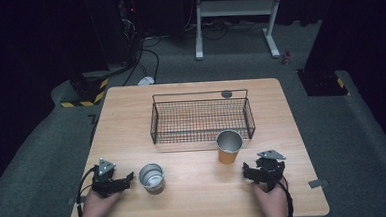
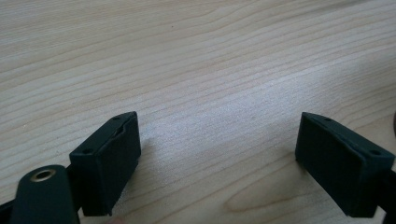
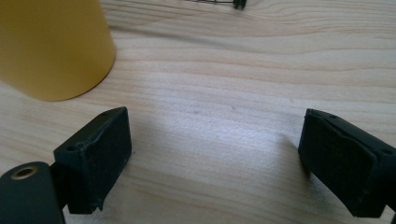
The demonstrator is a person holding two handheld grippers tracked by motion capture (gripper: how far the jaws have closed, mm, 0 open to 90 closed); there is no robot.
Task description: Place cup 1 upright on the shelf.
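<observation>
Two cups stand upright, mouths up: silver cup [image 1: 151, 177] just right of the left gripper [image 1: 129, 177], orange cup [image 1: 229, 146] far-left of the right gripper [image 1: 246, 170]; both grippers' jaws apart, empty; one wire basket [image 1: 202, 119] behind

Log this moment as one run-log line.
left gripper: open, empty, beside silver cup | right gripper: open, empty, near yellow cup | wire basket: empty | table: both cups upright

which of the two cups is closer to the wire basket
The orange cup, standing just in front of the basket's right end. The silver cup sits farther toward the near table edge, beside the left claw.
</observation>
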